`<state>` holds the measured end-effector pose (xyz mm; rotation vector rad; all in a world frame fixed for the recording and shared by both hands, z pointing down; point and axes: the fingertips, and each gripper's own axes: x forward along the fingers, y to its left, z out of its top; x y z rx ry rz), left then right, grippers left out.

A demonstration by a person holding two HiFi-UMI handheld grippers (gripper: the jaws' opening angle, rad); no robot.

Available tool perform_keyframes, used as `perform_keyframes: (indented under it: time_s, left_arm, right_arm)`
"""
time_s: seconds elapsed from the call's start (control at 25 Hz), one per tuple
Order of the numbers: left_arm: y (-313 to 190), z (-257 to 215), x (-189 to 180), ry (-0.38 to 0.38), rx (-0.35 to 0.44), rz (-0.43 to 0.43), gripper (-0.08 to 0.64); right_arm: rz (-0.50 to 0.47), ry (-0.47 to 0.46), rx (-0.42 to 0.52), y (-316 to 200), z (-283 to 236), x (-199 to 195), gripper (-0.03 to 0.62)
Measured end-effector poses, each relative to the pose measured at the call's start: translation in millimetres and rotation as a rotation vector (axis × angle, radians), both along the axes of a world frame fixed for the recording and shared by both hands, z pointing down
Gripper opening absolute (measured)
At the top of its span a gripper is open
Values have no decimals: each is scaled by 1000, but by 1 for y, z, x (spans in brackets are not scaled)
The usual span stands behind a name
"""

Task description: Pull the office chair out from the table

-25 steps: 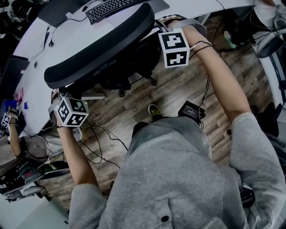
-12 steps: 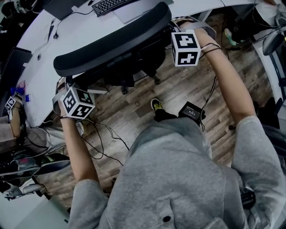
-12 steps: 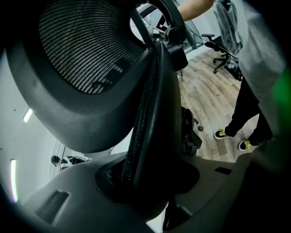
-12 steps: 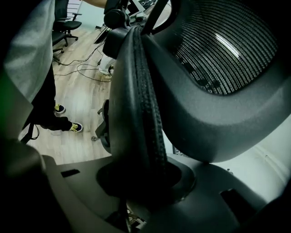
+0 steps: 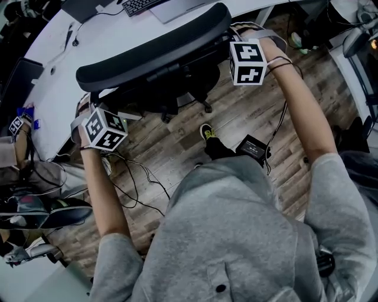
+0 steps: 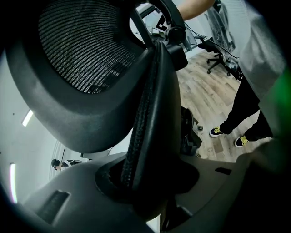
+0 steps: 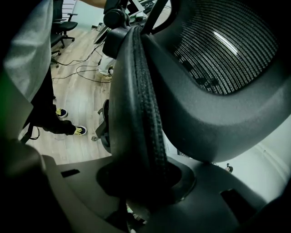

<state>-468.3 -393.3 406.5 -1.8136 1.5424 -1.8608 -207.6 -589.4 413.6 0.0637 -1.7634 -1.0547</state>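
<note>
Office chair [image 5: 153, 50] drawn farther out from table [image 5: 97, 41].

Head view: office chair [image 5: 153, 50] backrest hides its seat & most of base. Keyboard [image 5: 137, 5] & table [image 5: 88, 41] cut off at top edge. 2nd person [image 5: 20, 156] at L edge only partly in pic.

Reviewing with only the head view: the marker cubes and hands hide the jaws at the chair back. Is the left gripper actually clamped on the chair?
Observer: Yes; the left gripper view shows the left gripper closed on one side edge of the chair backrest.
Operator: And the right?
Observer: The right gripper clamps the opposite side edge, seen in the right gripper view.
Operator: What's the back made of?
Observer: A mesh panel inside a solid frame.
</note>
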Motion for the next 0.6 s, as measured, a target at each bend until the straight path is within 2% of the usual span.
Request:
perform_keyframes:
  time_s: [0.6]
  left_arm:
    - [52,2,18,2,3,54,168]
  right_arm:
    - [61,3,3,67,0,30,127]
